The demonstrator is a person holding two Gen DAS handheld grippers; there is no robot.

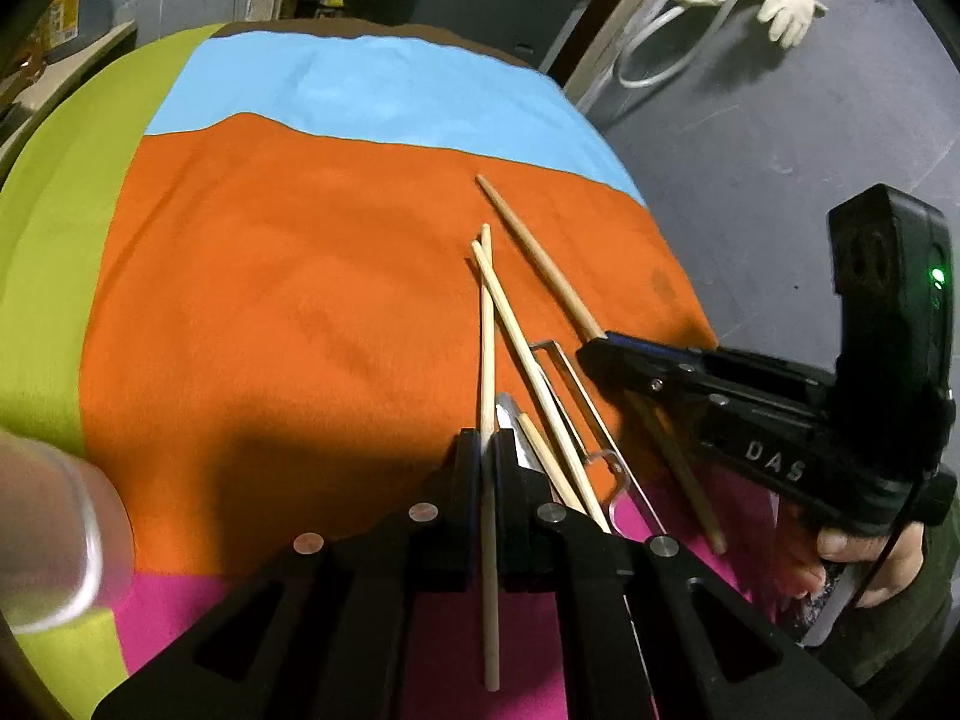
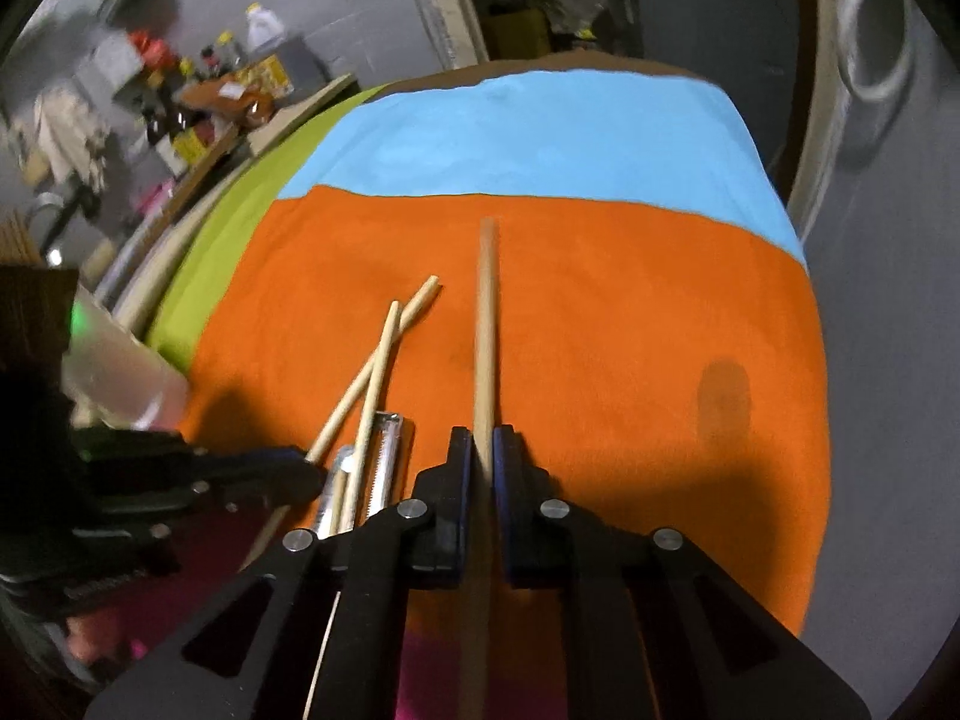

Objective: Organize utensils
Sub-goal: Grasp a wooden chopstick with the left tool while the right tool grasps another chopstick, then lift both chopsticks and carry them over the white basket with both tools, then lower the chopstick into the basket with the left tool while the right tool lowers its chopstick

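pinching one chopstick (image 1: 487, 360) (image 2: 485, 324) each, both grippers' fingers (image 1: 465, 468) (image 2: 459, 480) shut.

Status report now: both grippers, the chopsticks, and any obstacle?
Left gripper shut on a pale chopstick. Right gripper shut on a darker chopstick. Loose chopsticks and metal tongs cross between them.
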